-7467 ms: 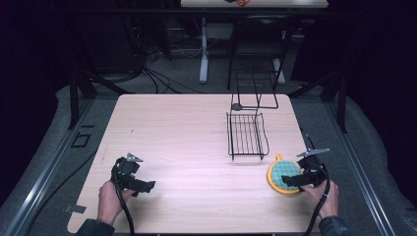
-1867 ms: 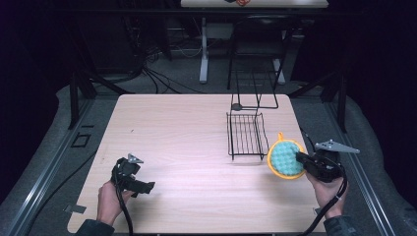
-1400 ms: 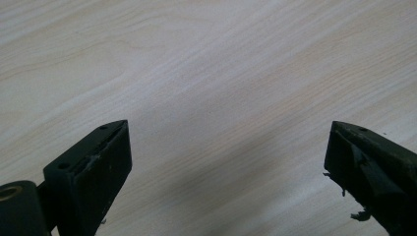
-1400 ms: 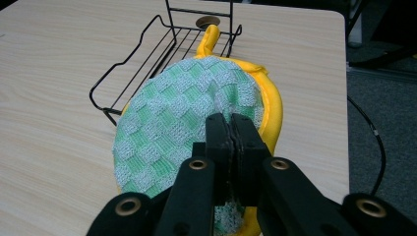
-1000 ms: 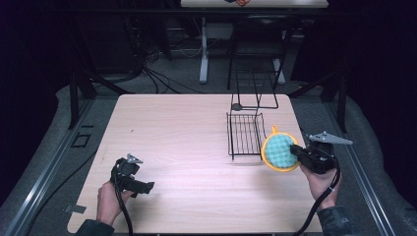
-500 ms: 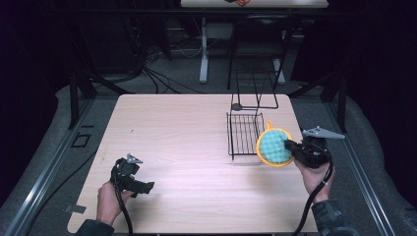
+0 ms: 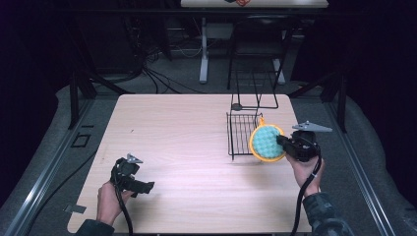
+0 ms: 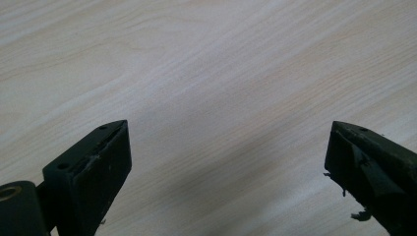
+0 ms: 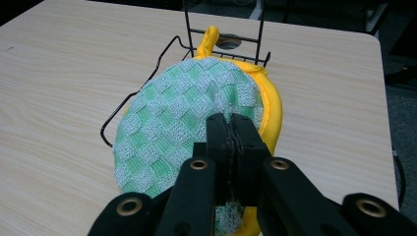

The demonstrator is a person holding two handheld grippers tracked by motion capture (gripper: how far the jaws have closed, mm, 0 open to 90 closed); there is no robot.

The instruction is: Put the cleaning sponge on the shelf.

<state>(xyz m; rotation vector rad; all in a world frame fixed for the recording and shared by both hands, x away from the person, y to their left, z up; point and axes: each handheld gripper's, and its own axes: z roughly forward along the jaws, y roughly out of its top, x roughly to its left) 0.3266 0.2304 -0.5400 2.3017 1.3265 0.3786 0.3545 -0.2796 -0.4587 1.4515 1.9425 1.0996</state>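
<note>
A round pot holder [image 7: 267, 142] with a green checked face and a yellow rim and loop hangs in the air at the right edge of the black wire rack [image 7: 242, 132]. My right gripper [image 7: 281, 142] is shut on its edge and holds it upright. In the right gripper view the pot holder [image 9: 192, 118] covers the front of the rack [image 9: 221, 49], and the jaws of the right gripper [image 9: 230, 129] pinch the cloth. My left gripper [image 7: 147, 186] rests low over the table's near left part. The left gripper [image 8: 226, 152] is open with bare wood between its jaws.
The wooden table [image 7: 172, 132] has a tall wire frame [image 7: 253, 88] standing behind the rack near the far edge. Dark floor, cables and a desk leg [image 7: 202, 54] lie beyond the table. The right edge of the table runs just under my right hand.
My right gripper has carried the pot holder left, from off the rack's right side up to its right edge. The left gripper has stayed put.
</note>
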